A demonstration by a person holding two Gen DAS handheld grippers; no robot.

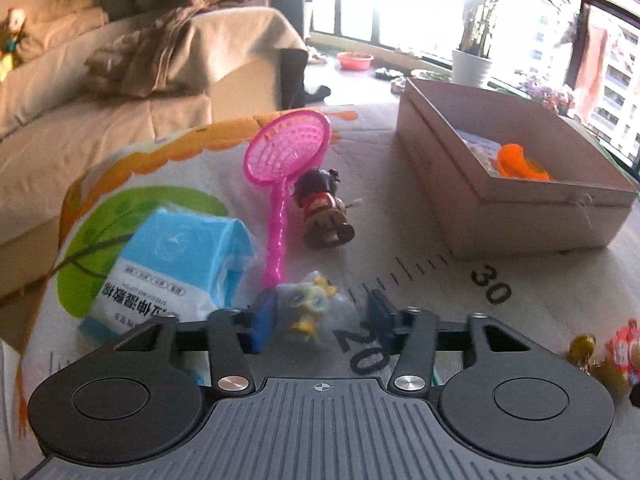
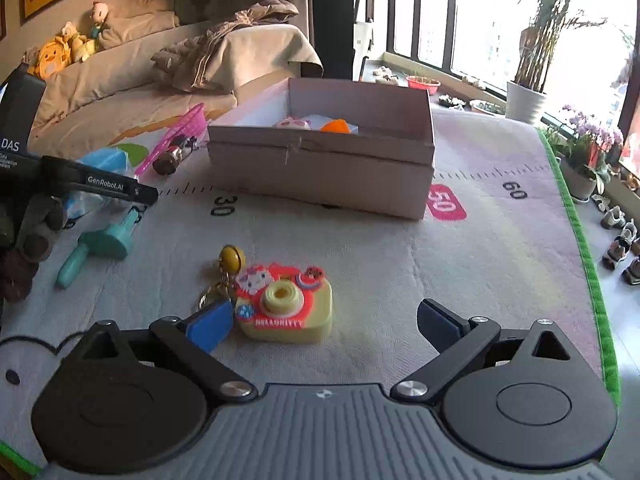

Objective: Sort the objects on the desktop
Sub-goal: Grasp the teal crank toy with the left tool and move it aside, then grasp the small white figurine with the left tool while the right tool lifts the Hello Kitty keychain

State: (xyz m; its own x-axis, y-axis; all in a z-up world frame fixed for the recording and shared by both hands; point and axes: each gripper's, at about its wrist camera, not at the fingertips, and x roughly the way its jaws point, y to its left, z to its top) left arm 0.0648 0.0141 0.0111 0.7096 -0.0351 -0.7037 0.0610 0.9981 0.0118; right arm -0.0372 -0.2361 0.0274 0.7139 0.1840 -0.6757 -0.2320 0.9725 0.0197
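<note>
Toys lie scattered on a printed mat (image 2: 360,240), with a box (image 2: 320,168) at the far side to take them. Nearest in the left wrist view, the left gripper (image 1: 318,320) has its blue pads (image 1: 262,326) drawn narrow around a small bagged figure (image 1: 312,304), pale yellow, in clear wrap. Left pad is against the bag; right pad looks slightly off it, blurred, so I read it as gripped but not firmly proven. Nearest in the right wrist view, the right gripper (image 2: 324,326) stands wide, holding nothing, with a camera toy (image 2: 286,308) between its fingers, close to the left one. A keyring (image 2: 226,276) with a yellow bell is attached to the camera toy's left.

To do it well: check the bag doesn't slip, wrap is slick and soft; lift straight up before swinging toward the box. For the right side, centre the camera toy between the fingers before closing, and mind the keyring dangling or snagging.

Further out: tissue pack (image 1: 176,264), pink net (image 1: 286,152) with its handle end just beyond the figure, a doll (image 1: 324,208) lying beside it, a teal tool (image 2: 100,246). Clear the net handle on the lift. The box already holds an orange piece (image 1: 520,162) and some others. Beyond is a sofa (image 2: 160,60).
</note>
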